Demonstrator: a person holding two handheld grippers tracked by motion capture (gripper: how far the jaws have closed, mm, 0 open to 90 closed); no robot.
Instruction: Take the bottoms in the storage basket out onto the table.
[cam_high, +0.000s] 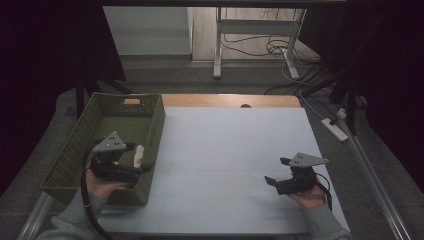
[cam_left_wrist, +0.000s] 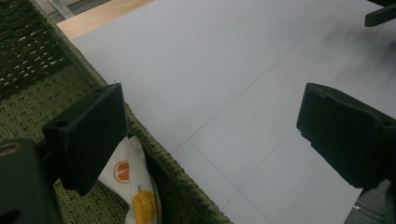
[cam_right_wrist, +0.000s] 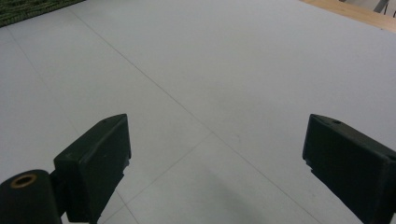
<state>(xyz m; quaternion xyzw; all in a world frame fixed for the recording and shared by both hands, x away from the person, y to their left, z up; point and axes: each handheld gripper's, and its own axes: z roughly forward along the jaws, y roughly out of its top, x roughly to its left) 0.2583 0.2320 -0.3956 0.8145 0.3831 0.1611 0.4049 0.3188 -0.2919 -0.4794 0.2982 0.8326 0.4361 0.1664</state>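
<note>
The room is dim, with black curtains (cam_high: 45, 50) hanging at both sides. A pale grey-topped bench (cam_high: 235, 150) with a light wooden far edge (cam_high: 230, 100) stands on a grey floor (cam_high: 200, 77). Beyond it a brighter strip of floor holds a white metal-legged desk frame (cam_high: 255, 30), with dark cables (cam_high: 280, 47) looped beneath it. A white power strip (cam_high: 336, 129) lies on the floor past the bench's side, next to a grey metal rail (cam_high: 375, 185).
</note>
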